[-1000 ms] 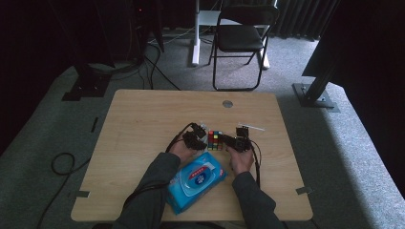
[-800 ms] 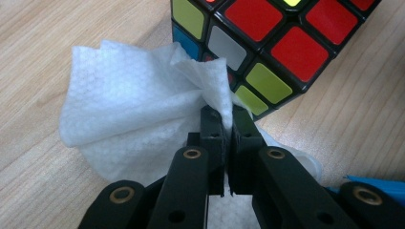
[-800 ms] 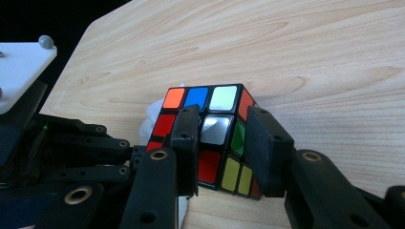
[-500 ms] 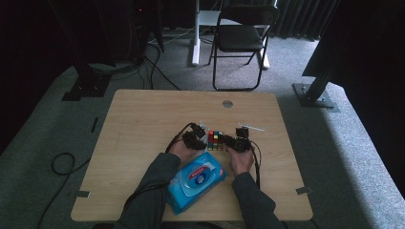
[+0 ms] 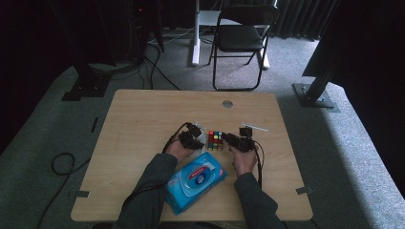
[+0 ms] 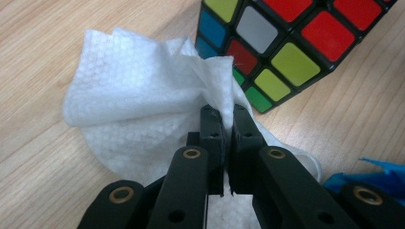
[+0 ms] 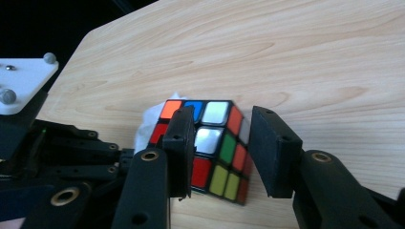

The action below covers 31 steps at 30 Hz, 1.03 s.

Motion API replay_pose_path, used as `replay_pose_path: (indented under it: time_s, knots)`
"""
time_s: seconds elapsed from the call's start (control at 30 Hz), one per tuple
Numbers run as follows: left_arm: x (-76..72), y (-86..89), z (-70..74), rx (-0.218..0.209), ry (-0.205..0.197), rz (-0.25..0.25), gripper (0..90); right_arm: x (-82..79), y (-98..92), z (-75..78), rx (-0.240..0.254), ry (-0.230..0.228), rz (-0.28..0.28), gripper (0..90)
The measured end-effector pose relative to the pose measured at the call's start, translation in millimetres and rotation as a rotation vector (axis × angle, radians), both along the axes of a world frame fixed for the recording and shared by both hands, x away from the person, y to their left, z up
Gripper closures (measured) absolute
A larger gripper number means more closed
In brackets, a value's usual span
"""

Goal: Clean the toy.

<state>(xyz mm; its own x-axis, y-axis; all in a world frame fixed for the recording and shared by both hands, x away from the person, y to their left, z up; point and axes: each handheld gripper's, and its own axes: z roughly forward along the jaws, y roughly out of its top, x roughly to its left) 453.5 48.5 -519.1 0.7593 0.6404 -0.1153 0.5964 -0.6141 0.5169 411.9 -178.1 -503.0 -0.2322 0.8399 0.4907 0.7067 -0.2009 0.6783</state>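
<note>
A scrambled Rubik's cube (image 5: 215,140) rests on the wooden table (image 5: 143,119), between my two grippers. On its left, my left gripper (image 5: 199,139) is shut on a crumpled white wipe (image 6: 138,109), which is pinched between the pads (image 6: 228,112) and lies on the wood right beside the cube (image 6: 286,47). From the right, my right gripper (image 5: 230,139) straddles the cube (image 7: 215,143). Its jaws (image 7: 223,112) have just been opening and stand on either side of the cube with a small gap, not pressing. The wipe (image 7: 145,126) peeks out behind the cube.
A blue pack of wipes (image 5: 196,179) lies near the table's front edge between the person's forearms. A round grommet (image 5: 228,103) sits at the table's far edge. A folding chair (image 5: 241,38) stands on the floor beyond the table.
</note>
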Motion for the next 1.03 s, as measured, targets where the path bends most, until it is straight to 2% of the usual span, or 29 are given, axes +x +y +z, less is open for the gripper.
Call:
replay_pose_path:
  time_s: [0.3,0.43,0.9,1.03]
  knots:
    - [1.8,7.6,0.5,0.007,0.003,0.012,86.2,-3.3,-14.3,-7.5,-0.032,0.006,-0.025,60.6]
    - [2.3,14.8,-0.3,-0.010,0.005,0.028,86.2,-4.1,-15.4,-10.4,-0.050,0.007,-0.026,60.6]
    - [1.7,28.5,-1.4,-0.024,0.002,0.050,86.1,-6.6,-21.4,-20.4,-0.177,0.019,-0.040,59.1]
    - [1.6,30.0,-2.0,-0.033,0.002,0.055,86.1,-5.8,-24.3,-22.5,-0.180,0.022,-0.040,59.0]
